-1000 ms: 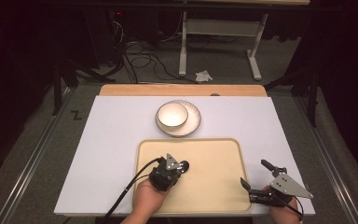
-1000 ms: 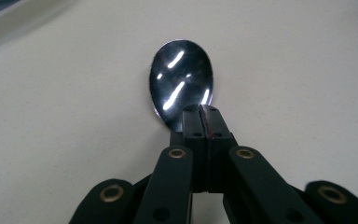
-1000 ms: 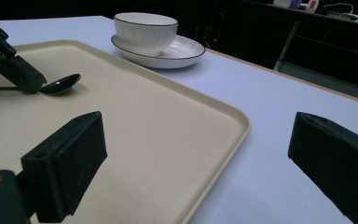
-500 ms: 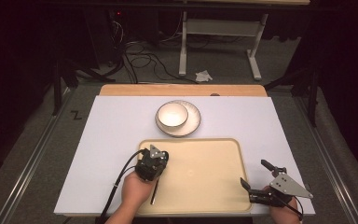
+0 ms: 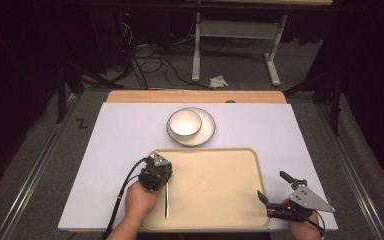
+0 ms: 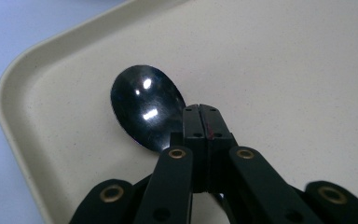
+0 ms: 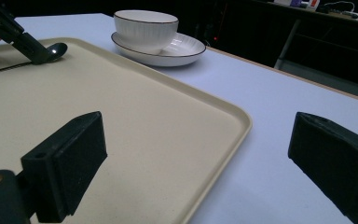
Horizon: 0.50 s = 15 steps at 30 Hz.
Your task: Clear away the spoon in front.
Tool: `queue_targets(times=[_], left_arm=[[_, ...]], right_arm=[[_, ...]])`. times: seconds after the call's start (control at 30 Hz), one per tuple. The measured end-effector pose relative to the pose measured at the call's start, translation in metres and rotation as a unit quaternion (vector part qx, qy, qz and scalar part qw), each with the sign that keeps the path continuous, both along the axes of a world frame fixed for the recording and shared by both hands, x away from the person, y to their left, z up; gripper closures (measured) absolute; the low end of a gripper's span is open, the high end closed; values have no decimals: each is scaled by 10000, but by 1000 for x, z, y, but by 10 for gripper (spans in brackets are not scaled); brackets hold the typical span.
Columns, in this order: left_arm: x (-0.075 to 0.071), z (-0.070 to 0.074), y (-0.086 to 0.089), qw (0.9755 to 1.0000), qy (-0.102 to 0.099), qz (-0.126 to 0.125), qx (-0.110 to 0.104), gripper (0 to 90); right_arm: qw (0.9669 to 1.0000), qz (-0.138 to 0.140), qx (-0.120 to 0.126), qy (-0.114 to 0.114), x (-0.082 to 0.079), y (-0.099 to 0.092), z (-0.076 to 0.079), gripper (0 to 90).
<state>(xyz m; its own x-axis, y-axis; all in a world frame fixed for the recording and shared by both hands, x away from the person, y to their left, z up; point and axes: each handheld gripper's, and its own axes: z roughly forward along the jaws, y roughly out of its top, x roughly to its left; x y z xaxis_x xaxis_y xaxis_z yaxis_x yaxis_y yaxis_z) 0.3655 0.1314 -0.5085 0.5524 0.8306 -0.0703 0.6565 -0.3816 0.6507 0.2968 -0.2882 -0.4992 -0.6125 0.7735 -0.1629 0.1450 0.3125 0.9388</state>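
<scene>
My left gripper pinches the spoon at its neck, bowl resting in the tray's near-left corner (a steady hold). Right gripper waits, jaws spread.

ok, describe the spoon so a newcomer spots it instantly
Start at the beige tray on the white table's near edge. At the tray's left side lies a dark metal spoon, its neck pinched in the left hand-held gripper. It is the only utensil, glossy and near-black against the pale tray.
</scene>
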Motion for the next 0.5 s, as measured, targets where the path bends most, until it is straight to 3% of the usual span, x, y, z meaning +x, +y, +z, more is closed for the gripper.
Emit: queue_targets(times=[0.23, 0.37, 0.5], left_arm=[[-1, 0, -2, 10000, 28, -30, -83, 900], [-8, 2, -8, 9995, -34, -113, -307, 900], [-14, 3, -8, 9991, -95, -154, -396, 887]], right_arm=[[10000, 7, 4, -25, 0, -1, 0, 50], [10000, 10, 16, -36, 1, -1, 0, 50], [10000, 8, 32, -34, 0, -1, 1, 50]])
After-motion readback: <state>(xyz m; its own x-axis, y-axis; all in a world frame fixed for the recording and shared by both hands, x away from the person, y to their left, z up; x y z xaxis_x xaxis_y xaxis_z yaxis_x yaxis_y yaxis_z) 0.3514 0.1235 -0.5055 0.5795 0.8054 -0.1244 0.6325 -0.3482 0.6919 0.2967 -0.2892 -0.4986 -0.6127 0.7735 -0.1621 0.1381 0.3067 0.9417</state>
